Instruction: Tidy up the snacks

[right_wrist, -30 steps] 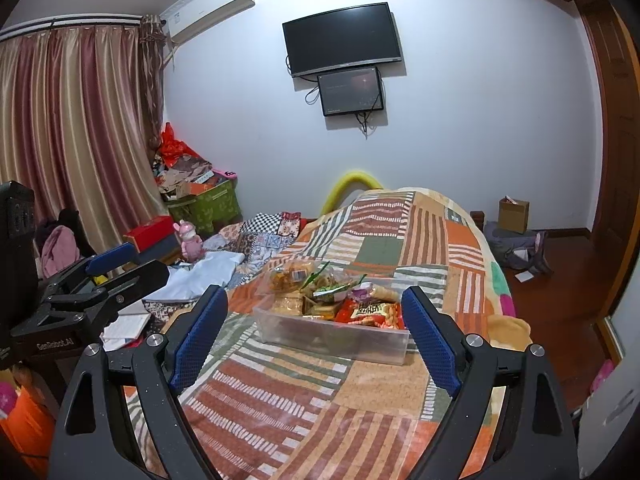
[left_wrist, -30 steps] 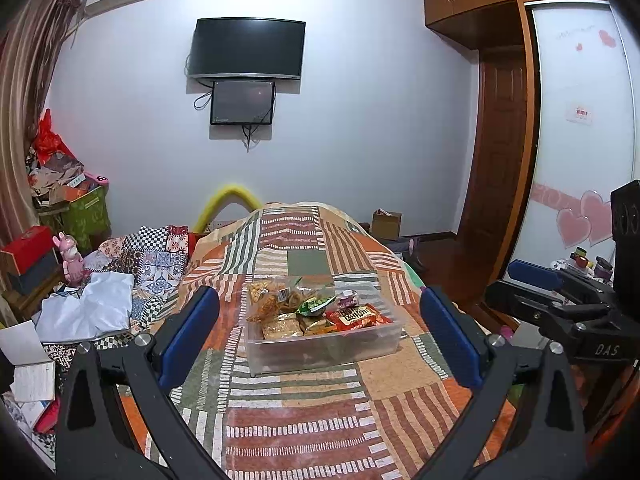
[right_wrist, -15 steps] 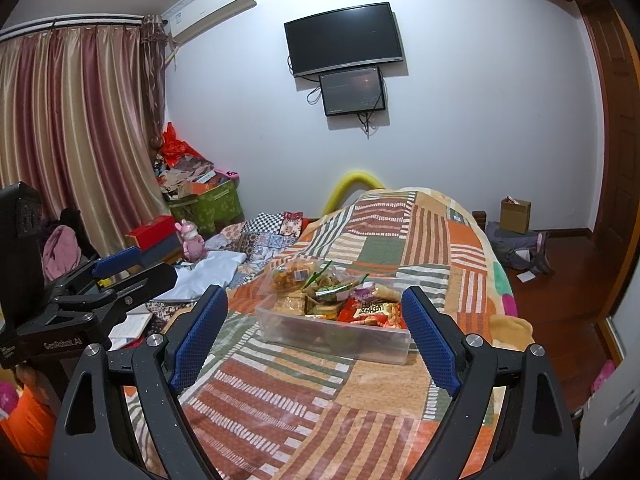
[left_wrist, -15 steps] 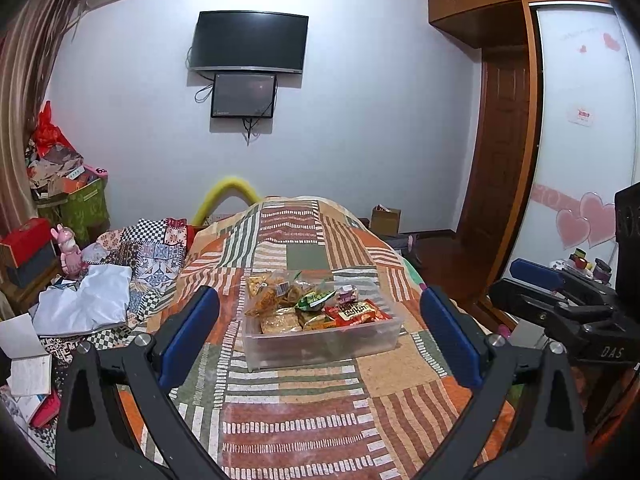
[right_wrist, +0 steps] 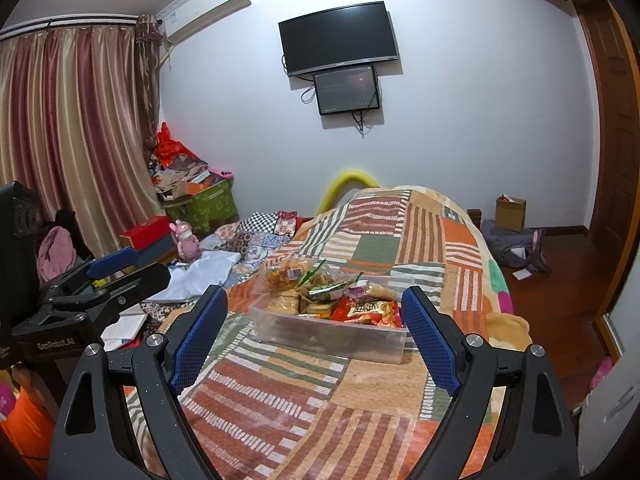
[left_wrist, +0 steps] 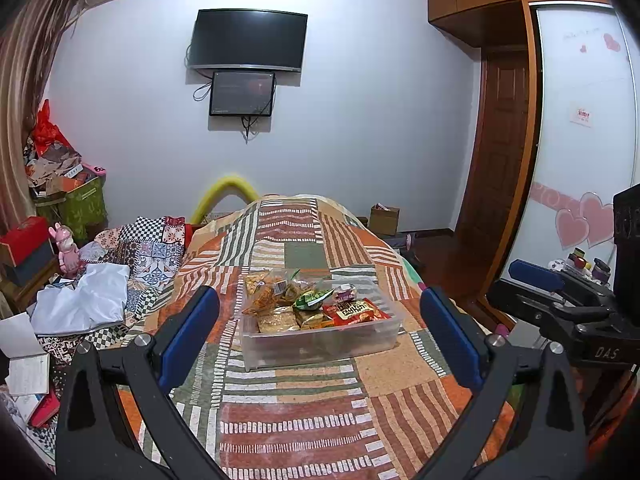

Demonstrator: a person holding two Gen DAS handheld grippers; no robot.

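Nearest, the left tongs and the right tongs both hang spread wide and empty above the patchwork bed, their blue pads well apart. Further along the bed sits the clear plastic bin heaped with snack packets, a red packet at its right end. Beyond, a television hangs on the far wall.
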